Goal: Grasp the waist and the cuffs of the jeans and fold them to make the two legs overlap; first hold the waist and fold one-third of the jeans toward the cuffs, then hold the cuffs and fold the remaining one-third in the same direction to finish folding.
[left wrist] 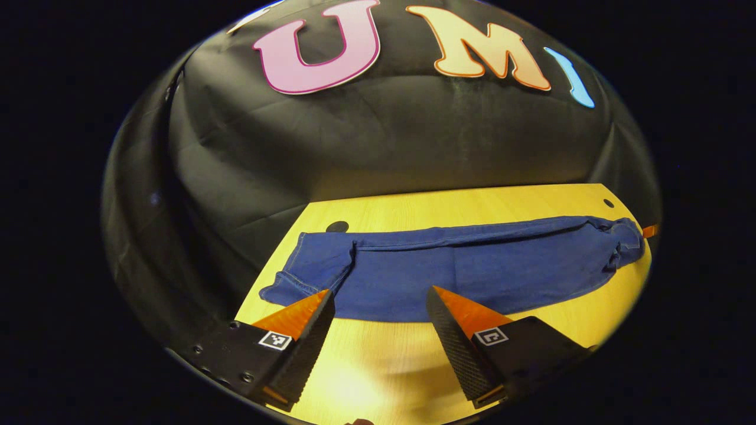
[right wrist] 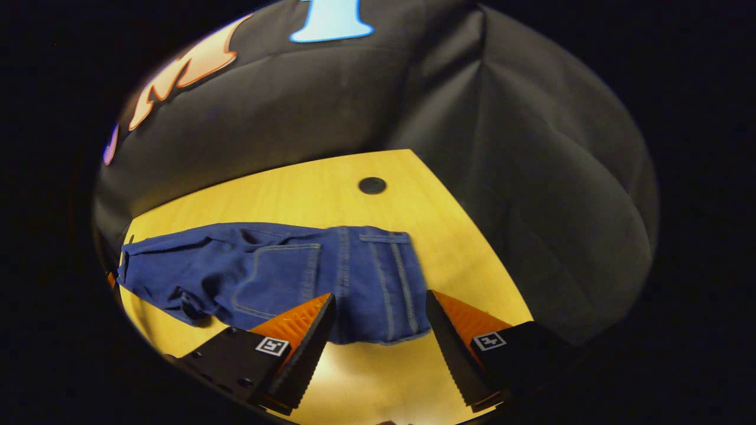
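Observation:
Blue jeans [left wrist: 472,271] lie flat and lengthwise on a wooden table [left wrist: 384,366], one leg folded over the other. In the left gripper view the cuffs [left wrist: 295,280] are at the left and the bunched waist at the far right. My left gripper [left wrist: 381,292] is open and holds nothing; its fingertips hover at the near edge of the legs, close to the cuffs. In the right gripper view the jeans [right wrist: 277,271] show a back pocket, with the waistband [right wrist: 401,283] at the right. My right gripper [right wrist: 381,294] is open over the waist's near edge and holds nothing.
A round dark hole [left wrist: 337,226] sits in the tabletop just behind the cuffs, and another hole [right wrist: 372,185] lies behind the waist. The black cloth wall rises close behind the table's far edge. Bare wood [right wrist: 366,378] runs along the near side.

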{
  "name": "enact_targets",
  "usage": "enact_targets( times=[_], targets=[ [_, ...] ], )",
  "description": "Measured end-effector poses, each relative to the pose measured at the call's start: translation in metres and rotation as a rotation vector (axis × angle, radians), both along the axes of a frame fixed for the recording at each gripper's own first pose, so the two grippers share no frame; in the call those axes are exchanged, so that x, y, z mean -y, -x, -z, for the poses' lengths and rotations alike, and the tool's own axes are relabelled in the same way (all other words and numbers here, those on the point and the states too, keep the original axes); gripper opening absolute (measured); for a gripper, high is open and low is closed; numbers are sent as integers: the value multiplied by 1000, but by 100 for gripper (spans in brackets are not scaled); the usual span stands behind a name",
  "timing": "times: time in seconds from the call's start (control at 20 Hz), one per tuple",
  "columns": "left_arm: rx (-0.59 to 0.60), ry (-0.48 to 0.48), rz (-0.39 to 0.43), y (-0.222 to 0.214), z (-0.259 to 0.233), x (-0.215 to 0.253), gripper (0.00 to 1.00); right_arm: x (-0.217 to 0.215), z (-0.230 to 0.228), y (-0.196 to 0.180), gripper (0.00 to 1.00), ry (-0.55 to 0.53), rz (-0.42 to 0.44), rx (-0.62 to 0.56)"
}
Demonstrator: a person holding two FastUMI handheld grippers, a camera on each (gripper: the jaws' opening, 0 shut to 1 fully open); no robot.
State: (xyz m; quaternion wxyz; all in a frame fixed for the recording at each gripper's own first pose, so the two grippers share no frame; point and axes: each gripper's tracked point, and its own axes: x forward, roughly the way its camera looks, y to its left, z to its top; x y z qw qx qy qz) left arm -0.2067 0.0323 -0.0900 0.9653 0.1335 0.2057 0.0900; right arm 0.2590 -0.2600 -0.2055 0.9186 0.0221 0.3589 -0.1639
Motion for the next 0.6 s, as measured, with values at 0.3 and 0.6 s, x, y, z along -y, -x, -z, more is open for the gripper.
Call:
enact_targets(
  times=[0.3,0.6],
  targets=[
    [25,2,-28,23,-15,10,96,15,22,0,100,-91,28,-1],
    [17,32,-63,37,-9,24,96,4,38,-6,98,-110,-16,-10]
  ],
)
